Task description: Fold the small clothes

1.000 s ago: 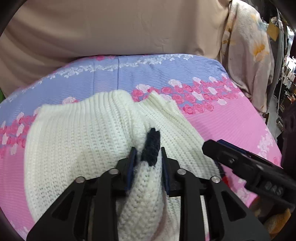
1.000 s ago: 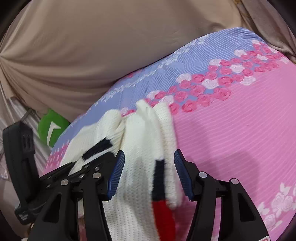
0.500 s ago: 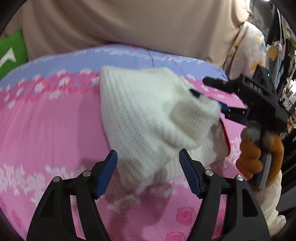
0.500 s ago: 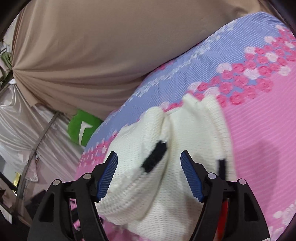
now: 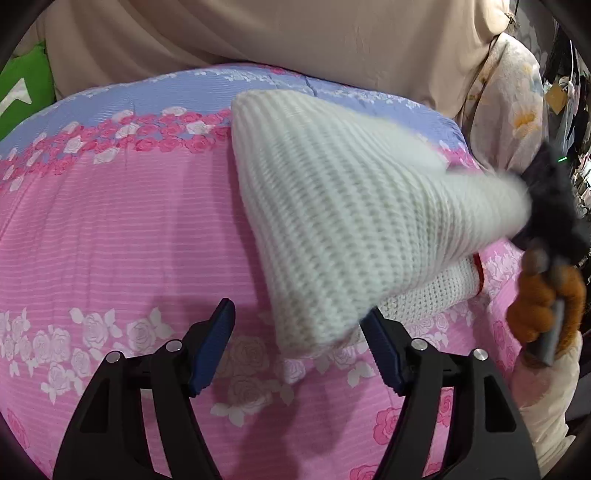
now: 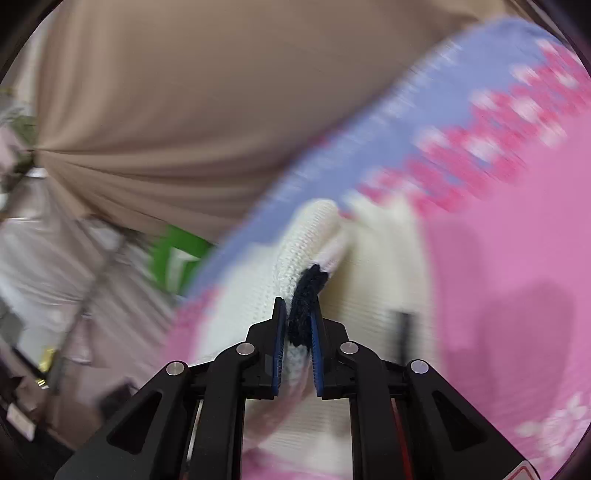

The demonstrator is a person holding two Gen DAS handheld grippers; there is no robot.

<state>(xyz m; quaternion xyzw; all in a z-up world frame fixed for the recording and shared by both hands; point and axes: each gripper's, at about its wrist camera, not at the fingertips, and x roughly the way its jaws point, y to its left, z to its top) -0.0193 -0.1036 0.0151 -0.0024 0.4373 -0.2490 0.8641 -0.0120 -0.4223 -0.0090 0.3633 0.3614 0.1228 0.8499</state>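
Observation:
A white knit sweater (image 5: 343, 206) with dark trim lies on the pink and lilac floral bedspread (image 5: 110, 229). One part of it is lifted and stretched to the right. My left gripper (image 5: 299, 350) is open and empty, just in front of the sweater's near edge. My right gripper (image 6: 298, 350) is shut on a fold of the sweater (image 6: 295, 266) at its dark navy trim (image 6: 304, 295). In the left wrist view the right gripper (image 5: 550, 192) is a blur at the far right, pulling the sweater up.
A beige curtain (image 5: 258, 33) hangs behind the bed. A green cushion (image 5: 22, 88) sits at the far left. A floral cloth (image 5: 509, 96) and cluttered shelves stand to the right. The bed edge drops off at the right.
My left gripper let go of the sweater and opened, then drew back. My right gripper closed on the dark-trimmed fold and is pulling it up and to the right.

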